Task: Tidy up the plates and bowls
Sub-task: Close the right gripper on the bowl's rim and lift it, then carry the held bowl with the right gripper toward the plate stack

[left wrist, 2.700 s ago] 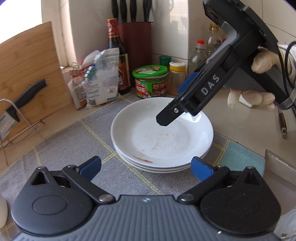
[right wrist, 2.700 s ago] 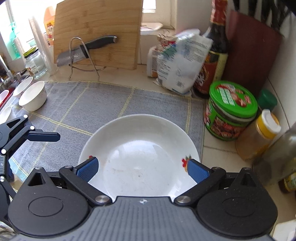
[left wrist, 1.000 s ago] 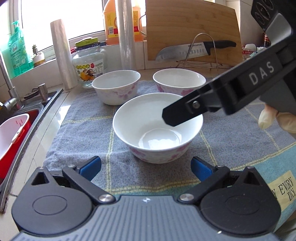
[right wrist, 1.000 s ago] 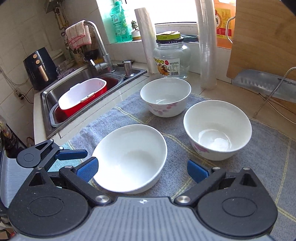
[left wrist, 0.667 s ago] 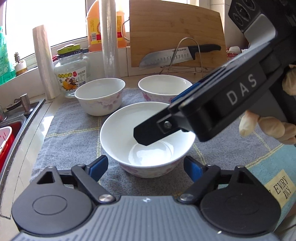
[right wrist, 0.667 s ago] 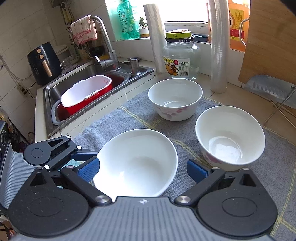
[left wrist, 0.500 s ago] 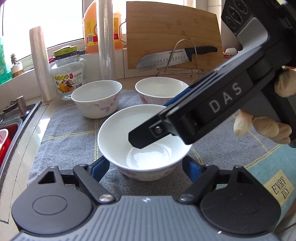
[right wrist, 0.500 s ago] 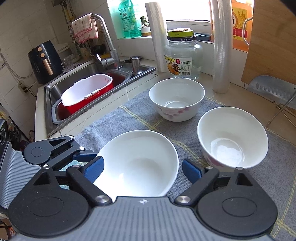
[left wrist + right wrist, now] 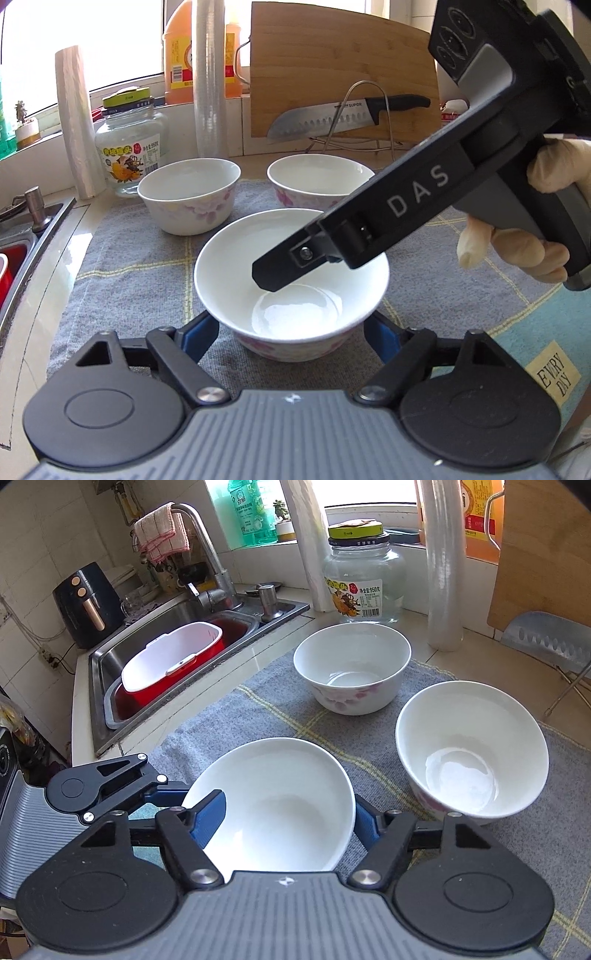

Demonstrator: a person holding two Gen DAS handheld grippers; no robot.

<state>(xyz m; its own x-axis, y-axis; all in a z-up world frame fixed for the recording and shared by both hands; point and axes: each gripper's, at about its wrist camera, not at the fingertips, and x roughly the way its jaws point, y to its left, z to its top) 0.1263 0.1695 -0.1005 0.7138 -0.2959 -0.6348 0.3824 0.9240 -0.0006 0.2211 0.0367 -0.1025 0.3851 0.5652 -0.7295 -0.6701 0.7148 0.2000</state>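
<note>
- My left hand-held gripper (image 9: pixel 290 334) has just been closing. Its blue pads now sit against opposite sides of the nearest bowl (image 9: pixel 229 280), low on the outer wall, so it grips that bowl across its width.
- This bowl is white with pink flowers on the outside. It stands on the grey towel (image 9: pixel 140 266) that covers the desk (image 9: pixel 48 266), right in front of my left wrist camera.
- My right hand-held gripper (image 9: pixel 286 823) comes in from the right, held by my gloved hand (image 9: pixel 517 236), and slopes down over the same bowl.
- From the left wrist, one black finger of it ends inside the bowl, above the bottom.
- From the right wrist, its left pad lies over the bowl's near rim and its right pad is just outside the opposite wall.
- Its jaws have just been closing with the bowl between them. I cannot tell whether the pads press on the bowl yet.
- Two more flowered bowls stand upright and apart farther back on the towel: the back left bowl (image 9: pixel 189 195) and the back right bowl (image 9: pixel 314 181).
- A glass jar (image 9: pixel 127 147) with a yellow-green lid stands behind the back left bowl.
- A knife (image 9: pixel 343 114) rests on a wire rack against the wooden cutting board (image 9: pixel 332 55), behind the back right bowl.
- The sink (image 9: pixel 110 657) lies left of the towel, with a red-and-white tub (image 9: pixel 170 661) in it.
</note>
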